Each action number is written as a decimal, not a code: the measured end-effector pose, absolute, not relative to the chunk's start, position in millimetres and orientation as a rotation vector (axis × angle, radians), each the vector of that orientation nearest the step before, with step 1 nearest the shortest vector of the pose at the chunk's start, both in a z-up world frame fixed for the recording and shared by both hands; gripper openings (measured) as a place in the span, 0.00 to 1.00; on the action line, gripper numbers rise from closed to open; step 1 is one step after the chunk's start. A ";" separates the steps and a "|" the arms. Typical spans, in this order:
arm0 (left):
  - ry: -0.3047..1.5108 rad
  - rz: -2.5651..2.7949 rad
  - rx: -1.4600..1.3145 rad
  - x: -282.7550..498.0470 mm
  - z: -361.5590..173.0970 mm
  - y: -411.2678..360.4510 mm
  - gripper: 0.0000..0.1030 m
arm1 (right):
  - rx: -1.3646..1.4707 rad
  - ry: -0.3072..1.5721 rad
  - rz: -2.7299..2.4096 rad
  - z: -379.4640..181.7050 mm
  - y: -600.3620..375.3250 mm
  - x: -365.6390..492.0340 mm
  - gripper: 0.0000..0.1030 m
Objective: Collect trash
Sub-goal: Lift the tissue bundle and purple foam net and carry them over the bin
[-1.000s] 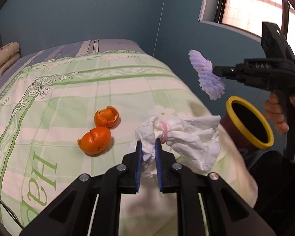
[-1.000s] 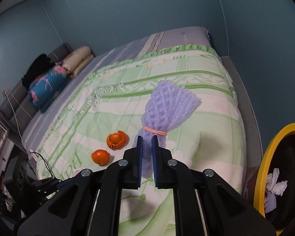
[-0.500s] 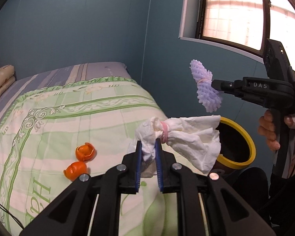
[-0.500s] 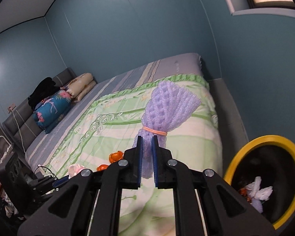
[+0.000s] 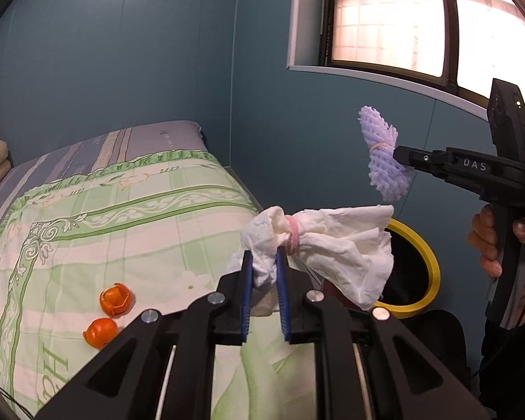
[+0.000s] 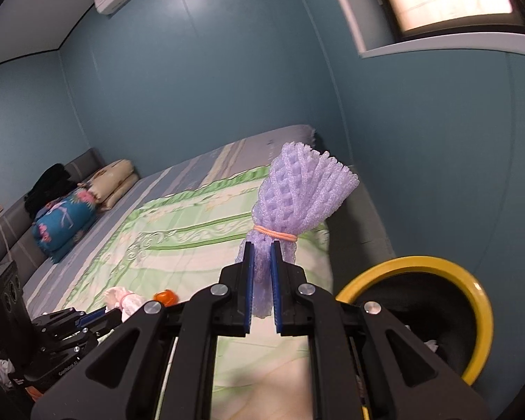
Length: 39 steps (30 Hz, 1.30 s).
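Two grippers each carry one piece of trash. In the left wrist view, the left gripper [image 5: 264, 280] sits at lower centre, its blue-padded fingers closed tight on the short end of a crumpled white tissue bundle tied with a pink band [image 5: 332, 245]; the larger part of the bundle fans out to the right of centre, overlapping the round black bin with a yellow rim [image 5: 432, 273] behind it. At right of the frame, the right gripper [image 5: 400, 159] points left, held in a bare hand [image 5: 486, 241], and pinches a lilac foam fruit net bound with an orange rubber band [image 5: 383, 155], which hangs in the air above the bin. Two orange peel pieces [image 5: 108, 315] lie close together on the green and cream patterned bedspread [image 5: 122, 217] at lower left.

In the right wrist view, the fingers are clamped on the net's lower end, the bin's rim curving at lower right.
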<state>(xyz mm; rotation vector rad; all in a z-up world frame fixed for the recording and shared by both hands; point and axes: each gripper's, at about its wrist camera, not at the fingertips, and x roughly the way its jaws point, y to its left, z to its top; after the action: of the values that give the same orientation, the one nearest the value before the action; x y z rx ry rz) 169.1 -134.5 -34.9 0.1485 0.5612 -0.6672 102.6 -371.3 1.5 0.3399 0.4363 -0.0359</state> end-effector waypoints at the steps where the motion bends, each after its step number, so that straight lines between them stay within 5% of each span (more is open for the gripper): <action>1: 0.556 -0.677 0.159 168.7 -34.8 -142.7 0.12 | 0.341 0.432 -0.047 0.8 -375.3 99.6 0.08; 17: 0.555 -0.797 0.262 170.7 -49.4 -249.4 0.12 | 0.309 0.429 -0.293 -37.0 -443.4 66.9 0.08; 39: 0.776 -0.876 0.292 197.1 -139.5 -345.9 0.12 | 0.401 0.605 -0.423 -114.4 -503.6 88.6 0.09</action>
<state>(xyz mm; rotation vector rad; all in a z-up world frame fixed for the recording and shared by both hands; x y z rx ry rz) 197.1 -345.9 -139.5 0.2924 0.7757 -0.8757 88.6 -503.6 -114.4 0.4013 0.6045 -0.4225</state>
